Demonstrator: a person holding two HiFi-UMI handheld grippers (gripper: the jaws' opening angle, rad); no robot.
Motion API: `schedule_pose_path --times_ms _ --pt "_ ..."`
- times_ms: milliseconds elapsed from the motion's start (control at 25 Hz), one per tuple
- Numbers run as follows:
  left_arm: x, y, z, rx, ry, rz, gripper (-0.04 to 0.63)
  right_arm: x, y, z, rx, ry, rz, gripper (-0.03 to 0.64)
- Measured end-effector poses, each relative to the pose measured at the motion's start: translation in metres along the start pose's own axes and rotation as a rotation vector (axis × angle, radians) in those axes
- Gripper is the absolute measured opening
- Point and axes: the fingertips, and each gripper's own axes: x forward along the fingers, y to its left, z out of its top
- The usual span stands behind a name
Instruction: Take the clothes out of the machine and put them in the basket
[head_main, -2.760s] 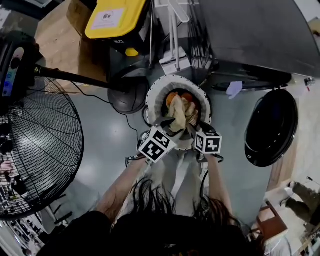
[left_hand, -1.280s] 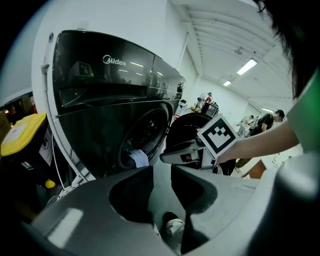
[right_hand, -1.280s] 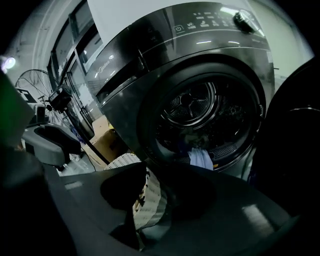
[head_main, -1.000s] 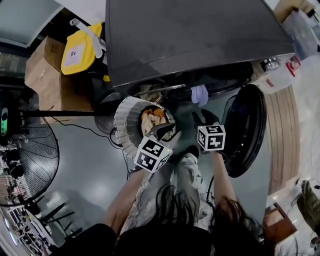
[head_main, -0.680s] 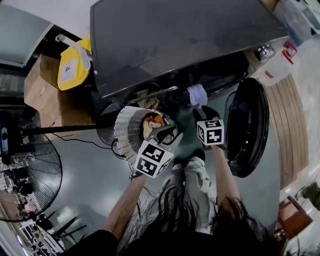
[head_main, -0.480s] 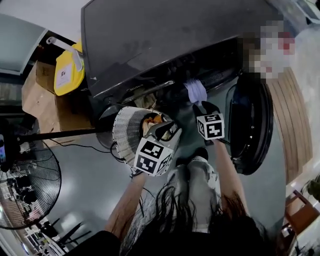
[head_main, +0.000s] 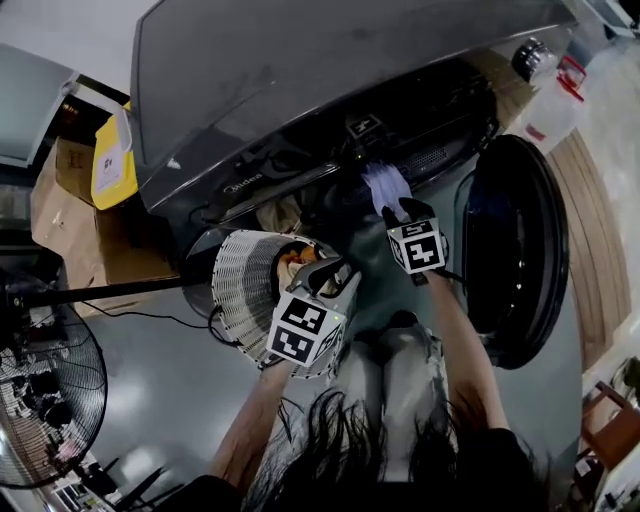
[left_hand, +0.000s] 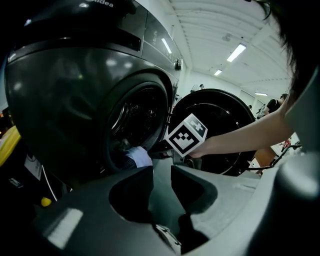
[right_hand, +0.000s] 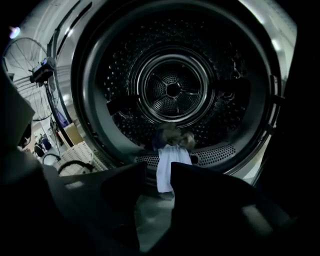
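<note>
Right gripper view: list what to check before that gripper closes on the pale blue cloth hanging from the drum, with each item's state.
1. Door swung clear of the opening: ok.
2. Right gripper jaws apart: ok.
3. Pale blue cloth lined up with the gap: ok, it hangs over the lip of the drum, straight ahead.
4. Cloth between the pads: not ok, it hangs beyond the tips.
5. Left gripper free: ok, jaws apart, nothing between them.
6. Room in the basket: cannot tell; clothes already lie in it.
</note>
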Motion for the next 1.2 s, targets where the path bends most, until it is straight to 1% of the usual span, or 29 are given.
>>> schedule_pose_path --times_ms 280,400,520,600,680,720,760,840,920,1080,1200 --pt "0.024 0.019 -0.011 -0.023 -0.025 0.018 0.124 0.041 -0.026 -0.005 -0.019 0.008 -0.028 0.156" --pt "0.031 0.023 -0.011 -0.012 -0.039 0.020 0.124 0.061 -0.035 -0.005 -0.038 0.023 -0.042 0.156" --pt "0.034 0.026 -0.010 0.008 -0.052 0.030 0.124 0.081 -0.042 -0.006 -0.032 0.047 -0.056 0.155" --pt "0.033 0.028 -0.012 0.018 -0.052 0.035 0.124 0.091 -0.048 -0.015 -0.020 0.098 -0.079 0.143" --pt "0.031 0.031 -0.016 0.022 -0.047 0.040 0.124 0.096 -0.055 -0.027 0.008 0.157 -0.106 0.099" --pt "0.030 0.033 -0.019 0.021 -0.044 0.042 0.124 0.097 -0.056 -0.027 0.020 0.154 -0.105 0.074" --pt "0.028 0.034 -0.021 0.019 -0.040 0.044 0.124 0.095 -0.054 -0.021 0.024 0.130 -0.093 0.032" --pt "0.023 0.032 -0.025 0.011 -0.028 0.043 0.124 0.086 -0.045 -0.014 0.016 0.087 -0.057 0.028" --pt "0.014 0.025 -0.026 0.001 -0.013 0.033 0.124 0.067 -0.033 -0.012 0.021 0.066 -0.026 0.026" --pt "-0.009 0.009 -0.017 0.004 0.009 0.012 0.124 0.021 -0.005 0.003 0.095 -0.005 0.043 0.026" --pt "-0.025 -0.002 -0.004 0.019 0.021 0.001 0.124 -0.017 0.015 0.016 0.144 -0.034 0.085 0.026"
